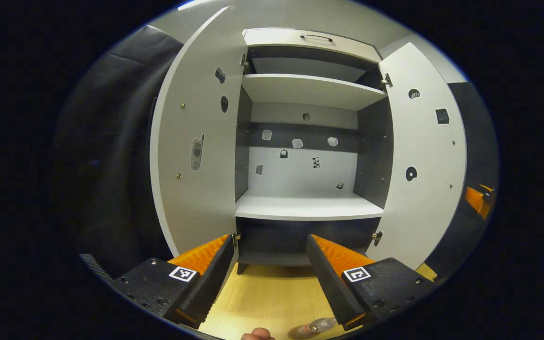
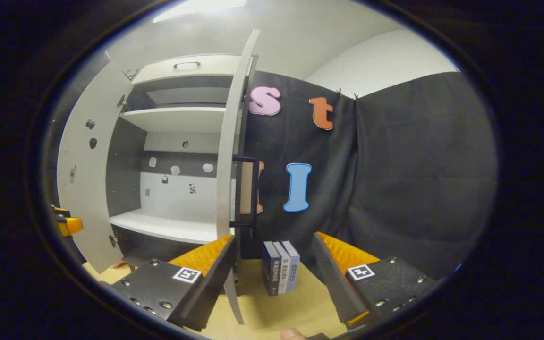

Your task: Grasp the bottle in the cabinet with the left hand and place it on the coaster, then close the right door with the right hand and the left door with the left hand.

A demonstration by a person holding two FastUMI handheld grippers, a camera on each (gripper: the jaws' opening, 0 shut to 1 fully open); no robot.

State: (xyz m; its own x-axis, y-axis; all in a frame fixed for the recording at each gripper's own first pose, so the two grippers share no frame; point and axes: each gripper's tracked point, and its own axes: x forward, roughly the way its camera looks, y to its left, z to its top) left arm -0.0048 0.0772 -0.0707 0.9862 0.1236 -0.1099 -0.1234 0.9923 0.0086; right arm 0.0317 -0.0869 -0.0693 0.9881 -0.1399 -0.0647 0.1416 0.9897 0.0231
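Note:
The grey cabinet (image 1: 307,208) stands with both doors open and its shelves bare. In the left gripper view, my left gripper (image 1: 270,241) is open, held in front of the cabinet's lower edge with nothing between its fingers. A small clear bottle (image 1: 317,326) rests on a round coaster (image 1: 298,333) at the very bottom, just under the gripper. In the right gripper view, my right gripper (image 2: 274,238) is open close to the right door (image 2: 232,165), which I see edge-on with its black handle (image 2: 249,189). The door's lower edge runs just inside the near finger. The left door (image 1: 196,141) swings wide.
The cabinet sits on a wooden table (image 1: 272,293). Three upright books (image 2: 280,267) stand on the table to the right of the right door. Black cloth (image 2: 418,179) walls the booth. A fingertip (image 1: 257,334) pokes in at the bottom.

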